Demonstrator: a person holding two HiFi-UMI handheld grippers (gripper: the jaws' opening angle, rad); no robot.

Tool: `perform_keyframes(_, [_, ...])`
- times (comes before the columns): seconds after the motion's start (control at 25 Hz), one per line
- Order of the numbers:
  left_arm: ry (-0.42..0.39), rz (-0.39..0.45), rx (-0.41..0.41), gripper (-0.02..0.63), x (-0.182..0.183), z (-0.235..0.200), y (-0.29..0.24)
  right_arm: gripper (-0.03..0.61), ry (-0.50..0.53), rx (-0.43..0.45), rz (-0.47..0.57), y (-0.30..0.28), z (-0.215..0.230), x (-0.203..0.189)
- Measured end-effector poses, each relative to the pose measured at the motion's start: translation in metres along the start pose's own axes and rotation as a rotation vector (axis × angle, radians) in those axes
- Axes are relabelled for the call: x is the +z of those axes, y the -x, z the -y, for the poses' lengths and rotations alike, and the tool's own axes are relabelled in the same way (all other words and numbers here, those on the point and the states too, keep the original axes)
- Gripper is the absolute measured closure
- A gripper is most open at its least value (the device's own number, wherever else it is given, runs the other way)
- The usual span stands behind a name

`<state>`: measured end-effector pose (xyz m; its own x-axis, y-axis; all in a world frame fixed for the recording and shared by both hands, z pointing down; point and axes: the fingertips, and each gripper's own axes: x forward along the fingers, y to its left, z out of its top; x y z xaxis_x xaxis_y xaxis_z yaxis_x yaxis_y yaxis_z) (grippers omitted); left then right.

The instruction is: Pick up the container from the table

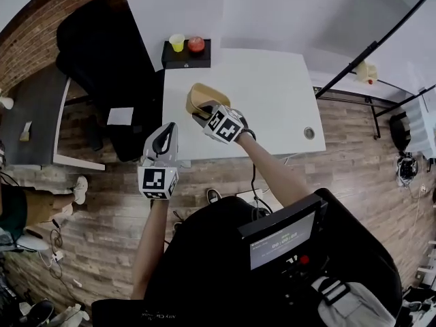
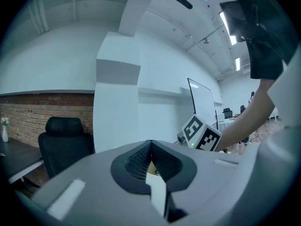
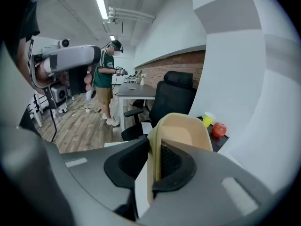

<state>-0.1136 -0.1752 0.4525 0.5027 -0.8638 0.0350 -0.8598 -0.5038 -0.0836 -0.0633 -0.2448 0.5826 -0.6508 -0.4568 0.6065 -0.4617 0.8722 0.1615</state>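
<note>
Right claw (image 3: pixel 155 161) is clenched on the container (image 1: pixel 199 97). One tan side wall is pinched between the pads, and the rest of the tub sticks out past the tips, tilted rather than sitting flat. It hangs over the near left part of the white counter (image 1: pixel 272 101). In the right gripper view there's only floor and a black chair (image 3: pixel 178 95) behind it, with no surface touching it, so it looks clear of the counter (the head view alone wouldn't settle that for me).

Left claw (image 1: pixel 168 129) is by the counter's near left corner, pointing level. Its pads are pressed together with nothing in them. It's near the right claw but not touching it, and its own view catches the right one's marker cube (image 2: pixel 201 134) off to the side.

Other stuff around:
- At the far edge of the counter there's a black box (image 1: pixel 185 56) with a yellow cup (image 1: pixel 177 42) and a red fruit (image 1: pixel 196 43) on top, side by side.
- A round cable hole (image 1: pixel 309 133) sits near the counter's right edge, well apart from the container.
- Another person (image 3: pixel 104 86) stands by a dark desk (image 3: pixel 136 92) across the room, on the wood floor.
</note>
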Motion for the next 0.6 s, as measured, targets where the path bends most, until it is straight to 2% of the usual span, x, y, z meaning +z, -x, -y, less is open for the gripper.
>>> perform_keyframes(0.6, [-0.005,0.052,-0.006,0.615,0.027,-0.006,-0.008,0.522,-0.095,-0.036,0.208,0.045,0.005,0.071])
